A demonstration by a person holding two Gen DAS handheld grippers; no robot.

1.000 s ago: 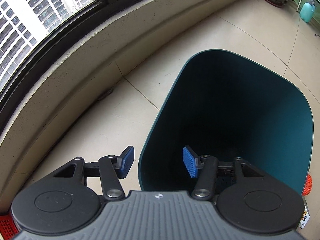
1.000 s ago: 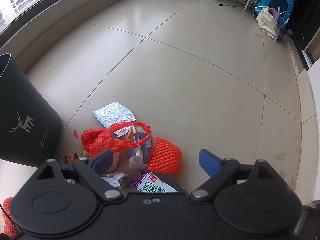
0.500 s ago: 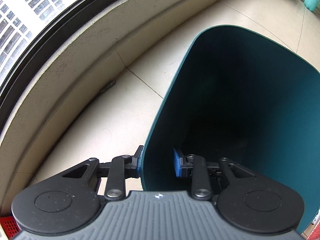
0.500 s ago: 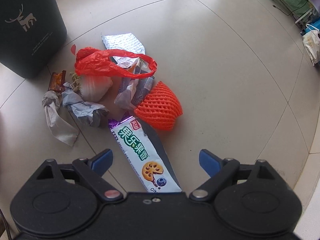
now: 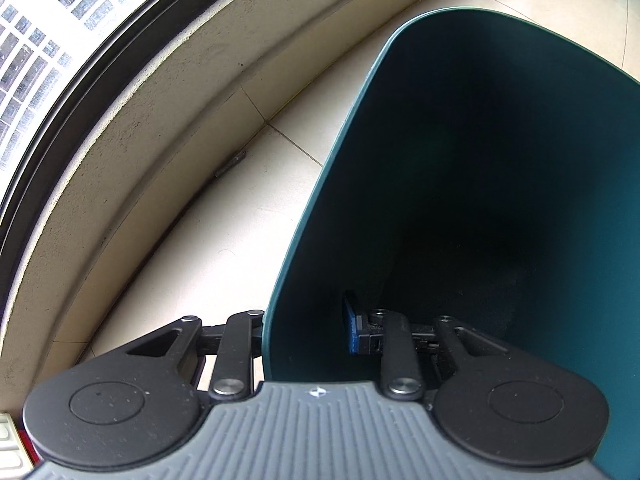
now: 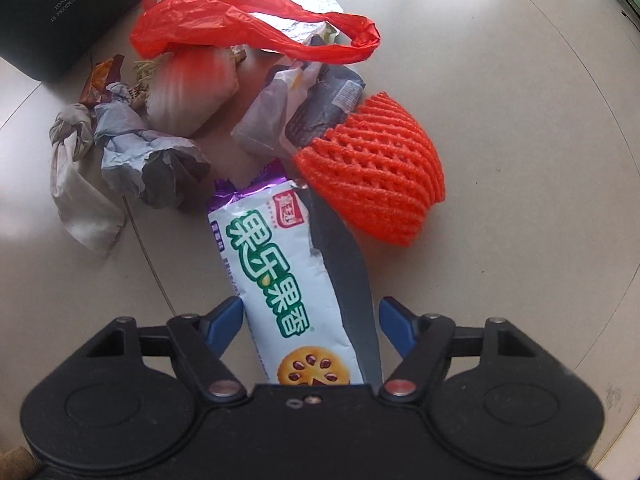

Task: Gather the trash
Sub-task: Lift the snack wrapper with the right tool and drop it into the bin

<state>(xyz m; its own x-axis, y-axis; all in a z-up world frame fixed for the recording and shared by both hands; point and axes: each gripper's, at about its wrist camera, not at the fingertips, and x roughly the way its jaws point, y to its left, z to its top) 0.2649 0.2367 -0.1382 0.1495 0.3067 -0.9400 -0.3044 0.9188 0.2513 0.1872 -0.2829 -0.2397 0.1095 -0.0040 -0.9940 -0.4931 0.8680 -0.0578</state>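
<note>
A dark teal trash bin [image 5: 480,184] fills the left wrist view. My left gripper [image 5: 304,330] straddles its near wall, one finger outside and the blue pad [image 5: 350,328] inside, closed against the wall. In the right wrist view the bin's corner [image 6: 60,4] stands at top left. A pile of trash lies on the floor: a white biscuit wrapper [image 6: 288,280], an orange foam net [image 6: 372,184], a red plastic bag [image 6: 240,28], crumpled paper [image 6: 148,152] and foil [image 6: 292,4]. My right gripper [image 6: 310,322] is open, its fingers either side of the biscuit wrapper.
A curved low wall and window [image 5: 100,100] run to the left of the bin. Beige tiled floor [image 6: 520,100] spreads to the right of the trash pile. A small brown candy wrapper [image 6: 102,80] lies beside the bin.
My left gripper moved forward over the bin's wall and closed on it. My right gripper dropped toward the pile and now brackets the biscuit wrapper, its fingers narrower than before.
</note>
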